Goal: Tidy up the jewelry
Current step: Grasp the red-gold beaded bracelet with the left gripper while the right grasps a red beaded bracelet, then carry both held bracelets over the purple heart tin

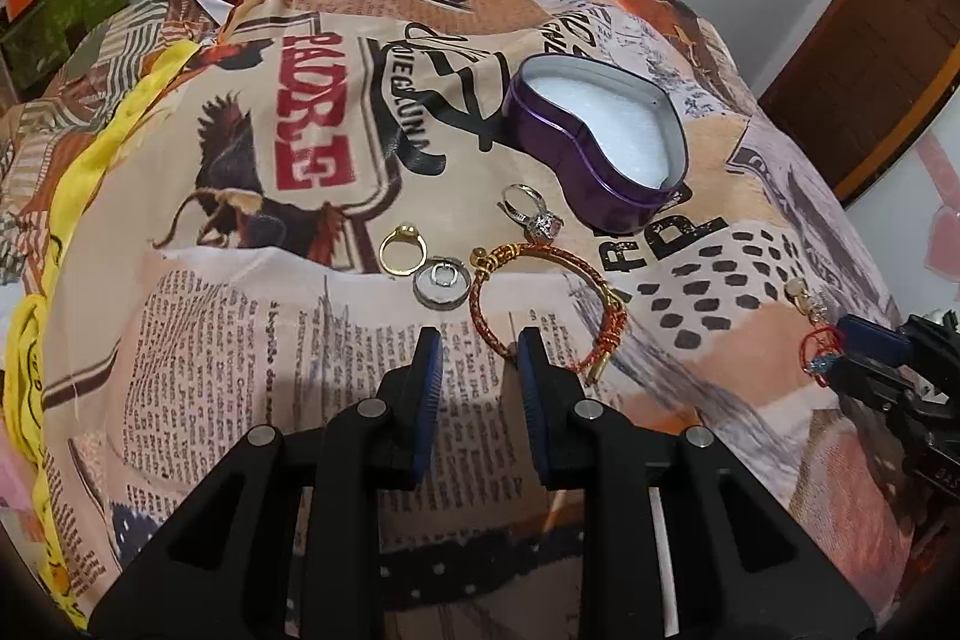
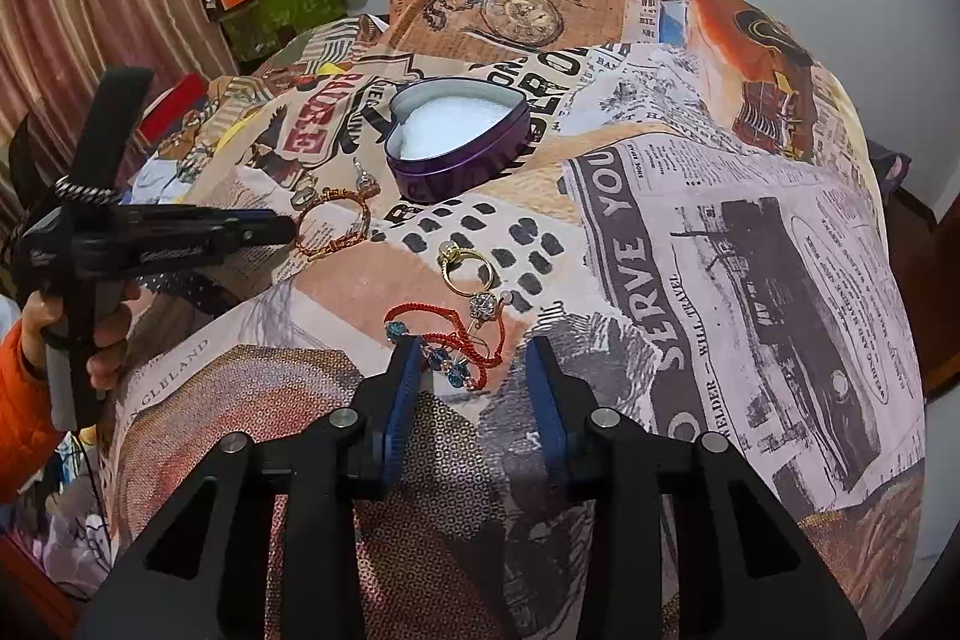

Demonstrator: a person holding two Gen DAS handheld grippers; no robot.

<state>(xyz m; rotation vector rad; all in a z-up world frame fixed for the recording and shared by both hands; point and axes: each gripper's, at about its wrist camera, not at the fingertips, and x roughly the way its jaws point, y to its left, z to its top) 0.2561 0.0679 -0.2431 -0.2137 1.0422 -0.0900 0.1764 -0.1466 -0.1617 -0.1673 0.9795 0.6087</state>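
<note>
An open purple heart-shaped tin (image 1: 600, 142) with a white lining sits on the printed cloth; it also shows in the right wrist view (image 2: 459, 139). In front of it lie a silver stone ring (image 1: 531, 211), a gold ring (image 1: 403, 249), a small silver ring (image 1: 441, 283) and a red-gold braided bracelet (image 1: 540, 307). My left gripper (image 1: 480, 340) is open, its fingertips just short of the bracelet. My right gripper (image 2: 474, 346) is open over a red cord bracelet with blue beads (image 2: 447, 346). A second gold ring (image 2: 468, 268) and a crystal earring (image 2: 483, 307) lie just beyond.
The patterned newspaper-print cloth (image 2: 690, 232) covers a raised, uneven surface. A yellow cloth (image 1: 78, 196) lies at the left edge. Boxes and clutter (image 2: 270, 4) stand at the back left by a curtain. A wooden door (image 1: 870, 40) is at the right.
</note>
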